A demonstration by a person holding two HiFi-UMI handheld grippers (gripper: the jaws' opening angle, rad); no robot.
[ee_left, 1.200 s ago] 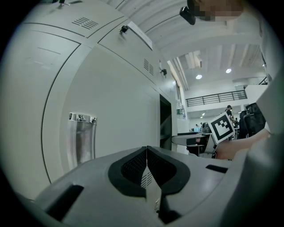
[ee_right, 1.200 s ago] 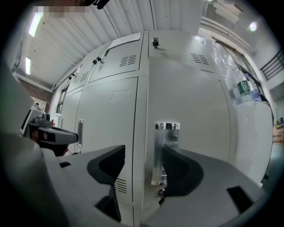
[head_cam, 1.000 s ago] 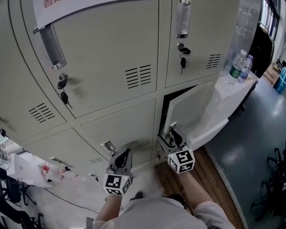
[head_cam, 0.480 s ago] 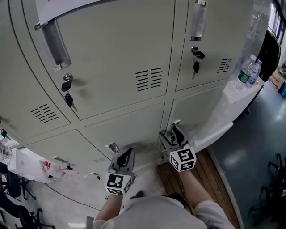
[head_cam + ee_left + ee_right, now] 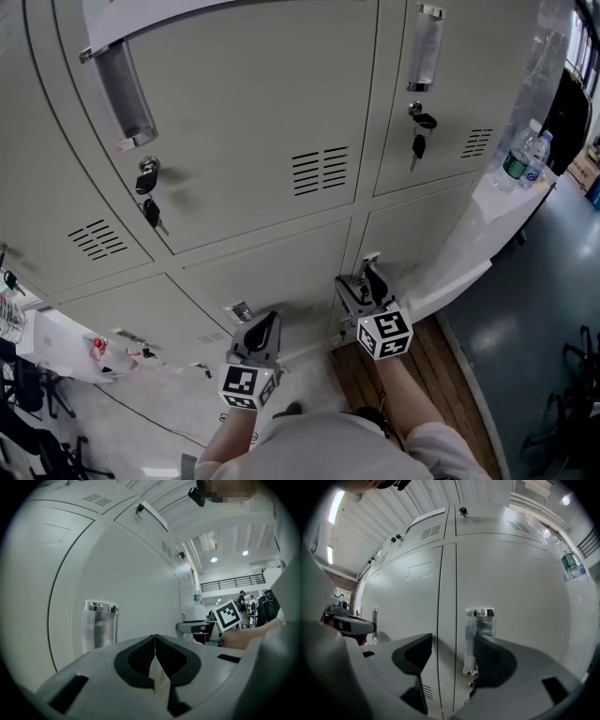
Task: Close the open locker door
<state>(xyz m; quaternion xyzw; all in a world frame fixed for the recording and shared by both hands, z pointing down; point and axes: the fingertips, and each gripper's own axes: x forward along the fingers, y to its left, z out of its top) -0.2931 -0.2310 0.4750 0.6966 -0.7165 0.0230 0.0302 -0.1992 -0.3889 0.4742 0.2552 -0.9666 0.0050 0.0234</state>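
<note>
The lower-right locker door (image 5: 417, 234) lies flush with the grey locker front, with no gap showing at its seam (image 5: 454, 620). My right gripper (image 5: 368, 279) is open right in front of that door, its jaws either side of the seam and the chrome handle (image 5: 480, 632). Whether it touches the door is not clear. My left gripper (image 5: 263, 330) is shut with nothing in it, pointing at the neighbouring lower door (image 5: 122, 588) beside its chrome handle (image 5: 100, 626). The right gripper's marker cube (image 5: 228, 615) shows in the left gripper view.
Keys hang from the upper doors' locks (image 5: 419, 133) (image 5: 148, 192). A white table (image 5: 469, 239) with water bottles (image 5: 523, 155) stands at the right against the lockers. Wooden boards (image 5: 370, 380) lie underfoot. A cluttered desk (image 5: 56, 347) is at the lower left.
The lower-right door was ajar a second ago and has swung shut. My right gripper followed it in towards the lockers. The left gripper stayed shut and hardly moved.
</note>
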